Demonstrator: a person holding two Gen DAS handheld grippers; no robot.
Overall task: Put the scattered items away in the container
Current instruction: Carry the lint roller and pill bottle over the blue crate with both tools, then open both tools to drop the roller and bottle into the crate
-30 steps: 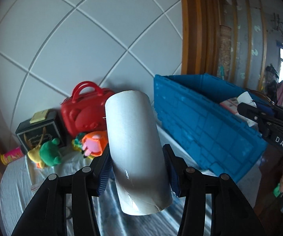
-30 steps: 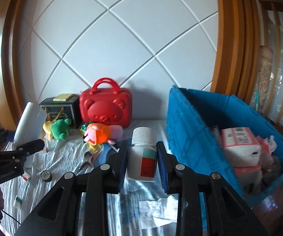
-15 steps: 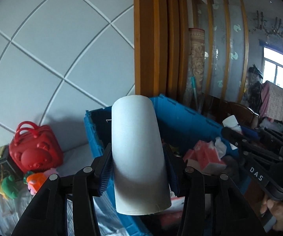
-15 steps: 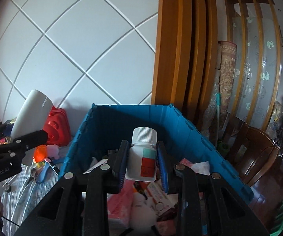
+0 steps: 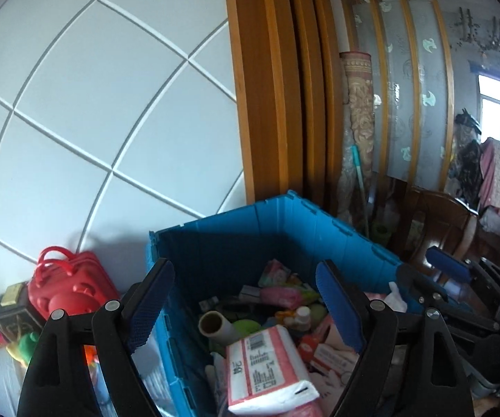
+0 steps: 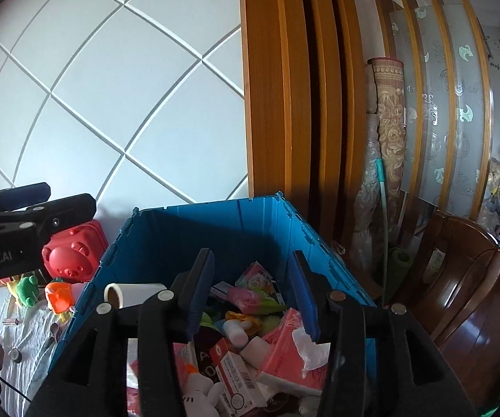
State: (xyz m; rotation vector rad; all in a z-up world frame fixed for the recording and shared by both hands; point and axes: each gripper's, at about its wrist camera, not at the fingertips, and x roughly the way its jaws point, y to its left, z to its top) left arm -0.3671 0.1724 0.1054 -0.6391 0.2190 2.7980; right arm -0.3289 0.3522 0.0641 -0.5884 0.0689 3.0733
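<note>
The left tool (image 5: pixel 244 299) is hanging over the blue ribbed plastic crate (image 5: pixel 350 239), its jaws opening wide with nothing gripped between the dimpled blue pads. Below that gap, the white cardboard tube (image 5: pixel 215 326) is lying inside the crate on the heap of packets, near the crate's left wall; its long axis is running roughly level, and its open brown-lined end is facing back toward the camera. In the right wrist view the same tube (image 6: pixel 135 294) is showing against the crate's left wall (image 6: pixel 111 253), open end turned to the left.

The right tool (image 6: pixel 250 299) is also hovering over the crate, its jaws opening to a moderate gap and gripping nothing. Beneath it, a small white plastic bottle (image 6: pixel 236 332) is lying on its side among the contents, long axis slanting; I cannot tell which end is the cap. Around it are sitting soft pink tissue packs (image 6: pixel 288 354), a glossy red-and-white carton (image 6: pixel 236 371) and a white plush toy (image 6: pixel 201 396).

Left of the crate, on the striped cloth covering the table (image 6: pixel 31 330), a shiny red bear-faced plastic case (image 6: pixel 72 260) is standing upright, with a green plush frog (image 6: pixel 27 286) and an orange toy (image 6: pixel 58 297) just in front of it.
</note>
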